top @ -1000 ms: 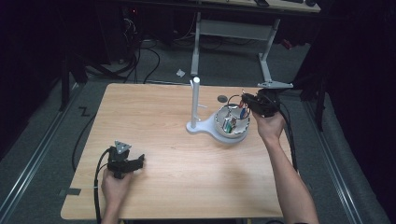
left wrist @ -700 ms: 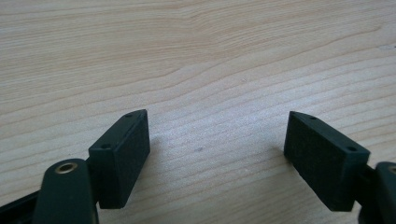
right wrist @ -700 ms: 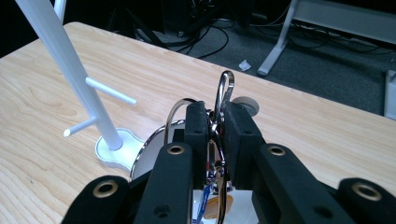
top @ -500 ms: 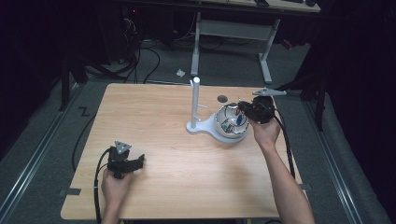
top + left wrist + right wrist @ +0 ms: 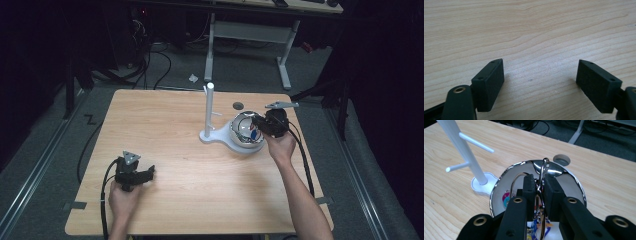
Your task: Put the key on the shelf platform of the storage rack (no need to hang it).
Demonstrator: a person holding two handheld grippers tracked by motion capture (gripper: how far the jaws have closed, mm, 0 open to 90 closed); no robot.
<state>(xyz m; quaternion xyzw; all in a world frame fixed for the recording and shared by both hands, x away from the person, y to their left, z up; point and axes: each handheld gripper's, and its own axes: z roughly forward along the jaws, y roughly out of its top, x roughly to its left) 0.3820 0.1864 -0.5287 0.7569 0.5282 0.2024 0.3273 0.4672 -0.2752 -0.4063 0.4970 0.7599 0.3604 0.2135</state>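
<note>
lower than a second ago, the right gripper (image 5: 260, 123) now sits at the shiny metal bowl (image 5: 241, 134), while the left gripper (image 5: 146, 172) stays put near the front left of the wooden table (image 5: 165, 125). beside the bowl stands a white stand with pegs (image 5: 210, 112), its base touching the bowl. the left gripper rests on bare wood, jaws spread wide, holding nothing. the right one's jaws are clamped narrow on a thin metal ring (image 5: 544, 170), upright over the bowl, with colourful bits (image 5: 506, 198) inside.
</note>
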